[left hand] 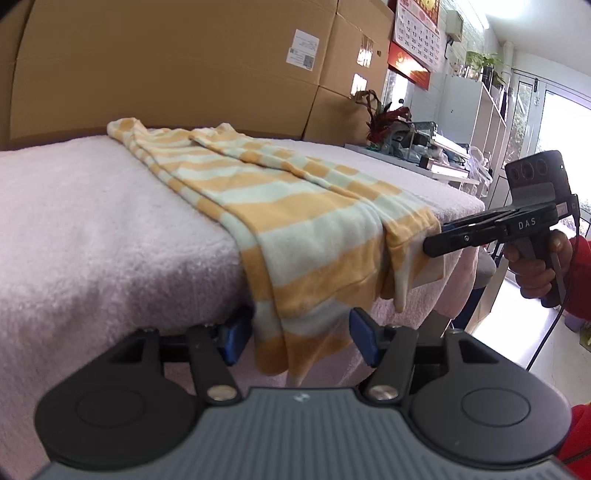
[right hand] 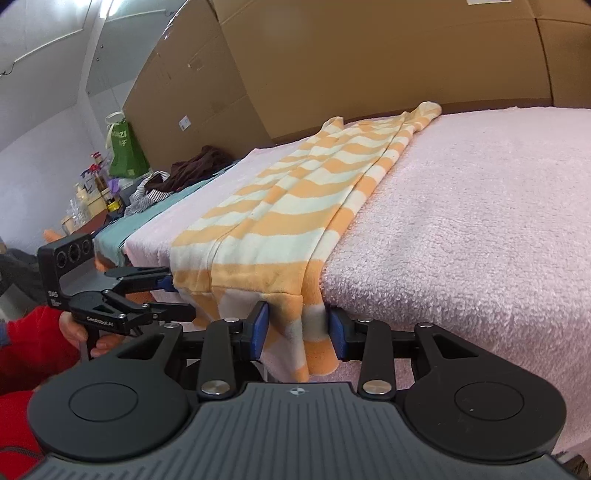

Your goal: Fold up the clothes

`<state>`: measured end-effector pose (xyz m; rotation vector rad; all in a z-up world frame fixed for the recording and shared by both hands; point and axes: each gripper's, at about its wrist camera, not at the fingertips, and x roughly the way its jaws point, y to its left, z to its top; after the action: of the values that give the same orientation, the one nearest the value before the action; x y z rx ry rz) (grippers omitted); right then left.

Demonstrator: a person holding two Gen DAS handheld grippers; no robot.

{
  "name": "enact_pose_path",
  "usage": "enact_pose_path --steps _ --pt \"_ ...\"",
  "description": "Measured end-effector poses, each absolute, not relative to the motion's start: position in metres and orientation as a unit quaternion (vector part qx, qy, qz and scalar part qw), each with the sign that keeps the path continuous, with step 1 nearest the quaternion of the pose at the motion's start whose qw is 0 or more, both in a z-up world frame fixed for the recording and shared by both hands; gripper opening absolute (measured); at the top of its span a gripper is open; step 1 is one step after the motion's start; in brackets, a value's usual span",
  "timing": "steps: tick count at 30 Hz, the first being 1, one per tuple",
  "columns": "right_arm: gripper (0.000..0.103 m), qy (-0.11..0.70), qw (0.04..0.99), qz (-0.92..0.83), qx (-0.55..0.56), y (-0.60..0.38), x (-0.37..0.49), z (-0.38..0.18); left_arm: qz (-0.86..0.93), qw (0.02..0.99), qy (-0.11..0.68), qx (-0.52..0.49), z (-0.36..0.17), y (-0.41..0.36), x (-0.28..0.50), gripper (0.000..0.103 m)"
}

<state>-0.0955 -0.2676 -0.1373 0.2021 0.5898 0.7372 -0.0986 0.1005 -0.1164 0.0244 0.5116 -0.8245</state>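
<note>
Striped garment (left hand: 280, 206) lies lengthwise on pink blanket (left hand: 92, 229), near end hanging over the edge. Left gripper (left hand: 295, 341) and right gripper (right hand: 298, 328) both open, apparently not pinching. Next: close on hanging corners, carry toward far end.

right claw (left hand: 436, 245): "DAS" | wall calendar (left hand: 419, 35): date numbers

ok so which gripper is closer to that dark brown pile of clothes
Left. The left gripper is at the striped garment's hem on the side toward the dark brown pile; the right gripper is at the same hem, on the side away from it.
</note>
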Motion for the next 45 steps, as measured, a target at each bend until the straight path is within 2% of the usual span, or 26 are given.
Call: enact_pose_path --steps 3,5,7,8,10,11,21,29,36,39,45 --pt "0.038 0.293 0.878 0.367 0.088 -0.263 -0.089 -0.141 -0.404 0.88 0.25 0.013 -0.12 0.094 -0.094 0.05" --pt "0.038 0.297 0.876 0.371 0.081 -0.26 -0.087 -0.142 -0.41 0.877 0.25 0.011 -0.122 0.091 -0.094 0.031" --pt "0.038 0.294 0.874 0.378 0.082 -0.263 -0.088 -0.143 -0.417 0.873 0.251 0.008 -0.123 0.09 -0.095 0.024" --pt "0.038 0.292 0.873 0.382 0.082 -0.265 -0.089 -0.144 -0.422 0.871 0.253 0.005 -0.123 0.091 -0.096 0.012" --pt "0.024 0.294 0.87 0.388 0.082 -0.267 -0.092 -0.144 -0.435 0.865 0.252 -0.003 -0.118 0.094 -0.103 0.008" --pt "0.013 0.294 0.867 0.395 0.082 -0.268 -0.095 -0.143 -0.441 0.863 0.247 -0.007 -0.114 0.096 -0.108 0.006" --pt "0.012 0.262 0.86 0.416 0.139 -0.277 -0.112 -0.119 -0.471 0.853 0.216 -0.063 -0.073 0.113 -0.125 0.005" --pt "0.012 0.254 0.842 0.423 0.216 -0.279 -0.115 -0.12 -0.456 0.844 0.232 -0.163 -0.096 0.124 -0.134 0.004" --pt "0.012 0.249 0.829 0.432 0.255 -0.284 -0.118 -0.115 -0.455 0.84 0.217 -0.199 -0.085 0.146 -0.14 0.004" --pt "0.012 0.257 0.83 0.426 0.254 -0.282 -0.115 -0.118 -0.452 0.839 0.236 -0.19 -0.091 0.144 -0.135 0.004" --pt "0.012 0.274 0.821 0.418 0.277 -0.28 -0.114 -0.124 -0.443 0.825 0.25 -0.246 -0.099 0.148 -0.137 0.004"
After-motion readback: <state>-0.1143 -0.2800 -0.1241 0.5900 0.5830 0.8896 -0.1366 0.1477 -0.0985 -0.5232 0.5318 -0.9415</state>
